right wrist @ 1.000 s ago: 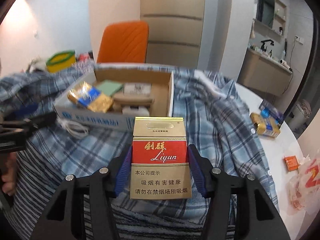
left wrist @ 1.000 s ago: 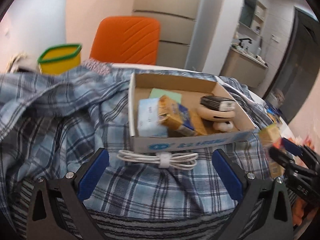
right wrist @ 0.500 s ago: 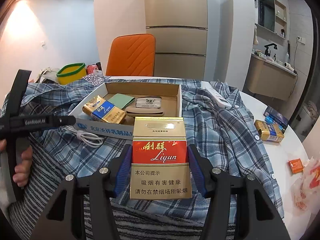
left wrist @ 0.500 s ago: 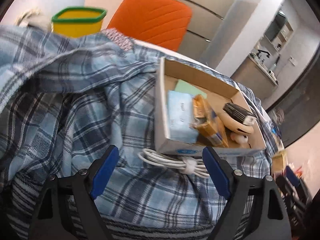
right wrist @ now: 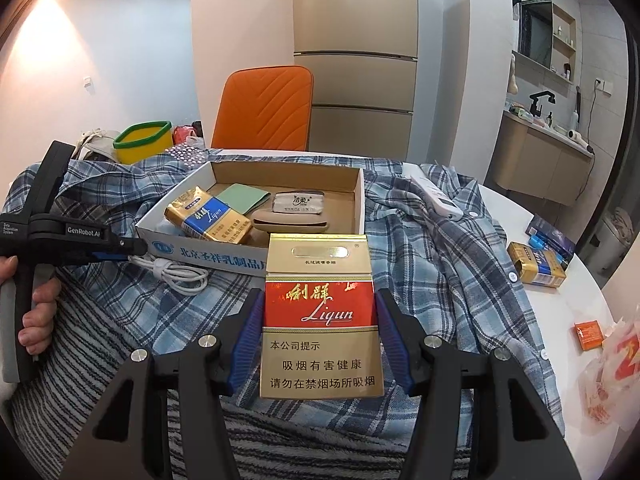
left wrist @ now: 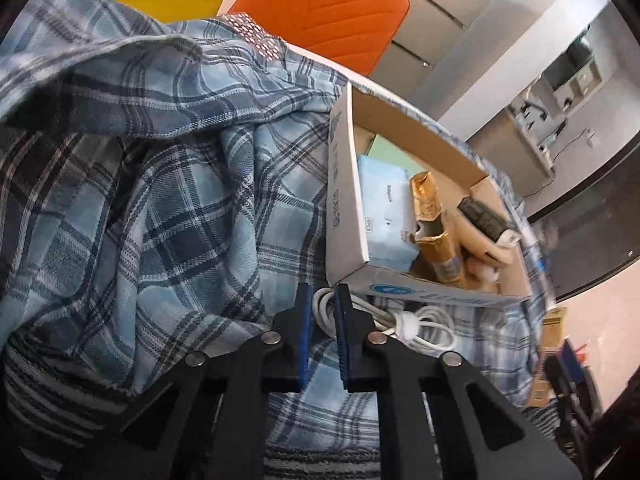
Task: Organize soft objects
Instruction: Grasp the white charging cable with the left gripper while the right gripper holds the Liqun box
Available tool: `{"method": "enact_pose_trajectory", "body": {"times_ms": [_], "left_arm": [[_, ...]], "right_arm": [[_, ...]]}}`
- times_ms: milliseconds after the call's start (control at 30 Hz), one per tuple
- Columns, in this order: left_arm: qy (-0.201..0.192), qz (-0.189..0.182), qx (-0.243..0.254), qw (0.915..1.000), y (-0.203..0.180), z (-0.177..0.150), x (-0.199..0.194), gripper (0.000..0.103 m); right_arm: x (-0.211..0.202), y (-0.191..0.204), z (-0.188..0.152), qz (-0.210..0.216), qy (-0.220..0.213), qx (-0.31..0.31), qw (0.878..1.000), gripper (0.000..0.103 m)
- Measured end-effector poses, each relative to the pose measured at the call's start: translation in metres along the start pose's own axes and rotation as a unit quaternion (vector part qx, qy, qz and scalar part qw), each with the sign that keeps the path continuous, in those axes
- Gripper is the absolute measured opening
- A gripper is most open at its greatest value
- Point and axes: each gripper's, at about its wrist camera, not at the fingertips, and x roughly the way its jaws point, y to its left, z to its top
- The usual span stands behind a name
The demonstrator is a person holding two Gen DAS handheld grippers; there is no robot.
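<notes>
Blue pads of the left hand-held gripper (left wrist: 322, 334) are pinching one end of the white cable coil (left wrist: 404, 322), its length trailing right under the cardboard box (left wrist: 424, 290). Right view: the right hand-held gripper (right wrist: 320, 344) is clamping the red cigarette pack (right wrist: 320, 316) upright at centre, box beyond.

**Camera set-up: two wrist fisheyes over the table**

Left wrist view sat low and close, tilted steeply down and rolled, over the plaid shirt (left wrist: 168, 208), facing the near left corner of the cardboard box (left wrist: 344, 200) with the orange chair (left wrist: 320, 12) beyond. Right wrist view sat farther back near the table's front edge, angled gently down, level, facing the box's (right wrist: 256, 248) long front side. Both shared box, white cable (left wrist: 416, 320), shirt, chair, yellow bin (right wrist: 140, 142).
</notes>
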Motion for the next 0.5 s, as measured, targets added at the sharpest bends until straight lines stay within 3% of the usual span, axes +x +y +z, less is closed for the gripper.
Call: {"method": "enact_pose_trajectory", "body": {"times_ms": [267,400,500], "left_arm": [[-0.050,-0.041,0.055,0.9964,-0.020,-0.008,-0.032,0.005],[-0.090,-0.057,0.111,0.9881,-0.042,-0.017,-0.055,0.005],[-0.121,-0.046,0.156,0.9793,-0.058,-0.027,-0.073,0.005]], "right_arm": [[-0.002,-0.001,-0.001,-0.008,-0.009,-0.001,1.000,0.058],[-0.005,-0.001,0.000,-0.012,-0.018,-0.001,1.000,0.058],[-0.006,0.000,0.001,-0.016,-0.021,-0.002,1.000,0.058]]}}
